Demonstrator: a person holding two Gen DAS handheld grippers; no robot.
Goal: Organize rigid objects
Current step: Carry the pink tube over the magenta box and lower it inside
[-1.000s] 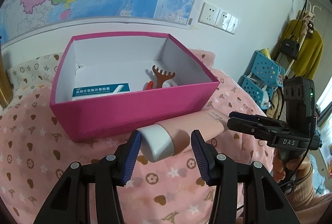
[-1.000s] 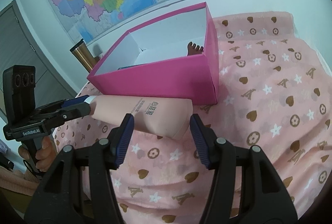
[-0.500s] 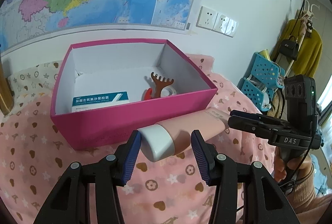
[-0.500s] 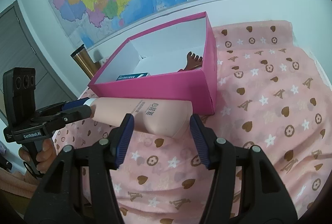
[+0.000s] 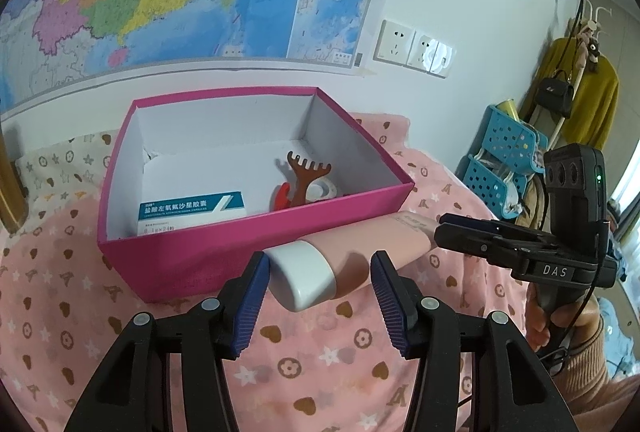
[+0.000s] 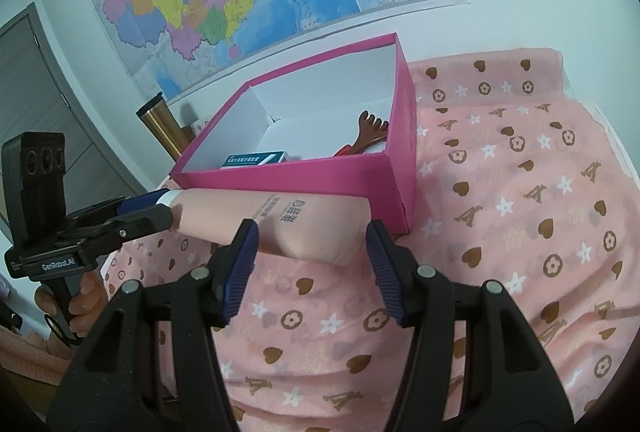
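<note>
A pink tube with a white cap (image 5: 352, 256) is held in the air just in front of the pink box (image 5: 256, 232). My left gripper (image 5: 320, 284) is shut on its cap end. My right gripper (image 6: 312, 252) is shut on its flat tail end (image 6: 304, 228). The box holds a blue-and-white medicine carton (image 5: 192, 212), a brown comb-like scraper (image 5: 304, 176) and a red item beside it. In the right wrist view the box (image 6: 320, 184) sits behind the tube, with the left gripper (image 6: 152, 212) on the cap.
The box rests on a pink patterned cloth (image 6: 520, 216). A copper tumbler (image 6: 160, 128) stands left of the box by the wall. Blue baskets (image 5: 504, 160) and hanging clothes are off to the right. A map covers the wall behind.
Both grippers have lifted the tube together, so the box now sits lower in both views and more of its inside shows. The grip on the tube is unchanged.
</note>
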